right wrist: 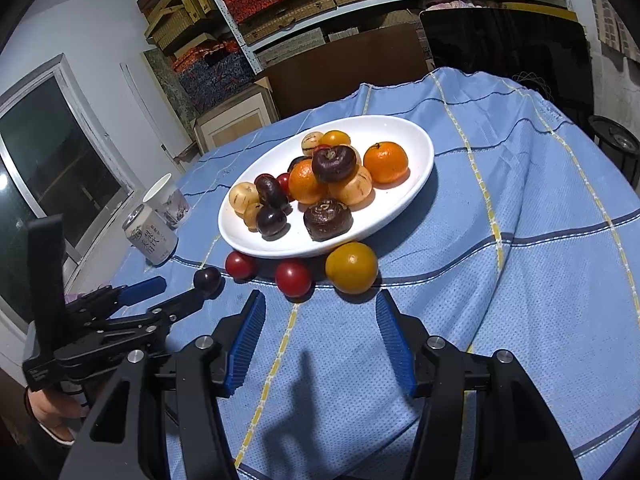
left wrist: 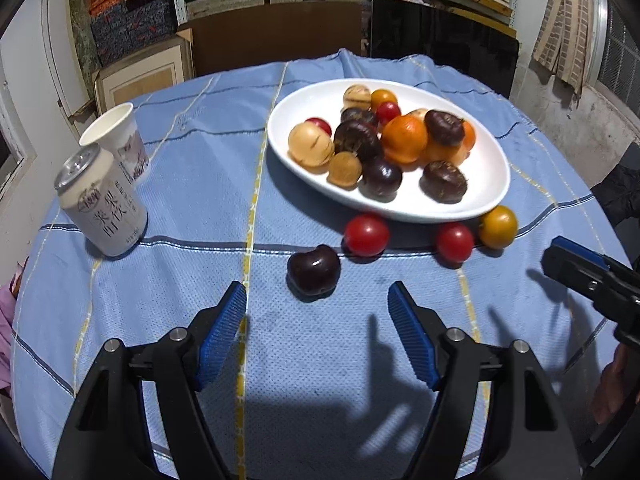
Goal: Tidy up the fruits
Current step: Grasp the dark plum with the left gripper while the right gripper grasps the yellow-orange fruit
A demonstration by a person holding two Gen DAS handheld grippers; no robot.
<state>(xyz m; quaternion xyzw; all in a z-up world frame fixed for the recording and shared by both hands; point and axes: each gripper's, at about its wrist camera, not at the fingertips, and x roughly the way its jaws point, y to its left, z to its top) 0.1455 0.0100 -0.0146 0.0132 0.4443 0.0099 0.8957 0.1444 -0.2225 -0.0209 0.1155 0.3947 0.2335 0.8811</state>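
My left tongs (left wrist: 316, 300) stand apart and empty, the cherry (left wrist: 313, 270) just ahead between the tips, so I judge it my next pick. My right tongs (right wrist: 320, 308) are apart too, empty, facing the yellow tomato (right wrist: 351, 267) and a red one (right wrist: 293, 278) just ahead; another red (right wrist: 240, 265) lies ahead-left. All four sit on the cloth (right wrist: 520, 280) against the plate (right wrist: 420, 136), beyond the tips, where the other fruit is heaped. The can (left wrist: 102, 204) and cup (left wrist: 118, 138) stand far left.
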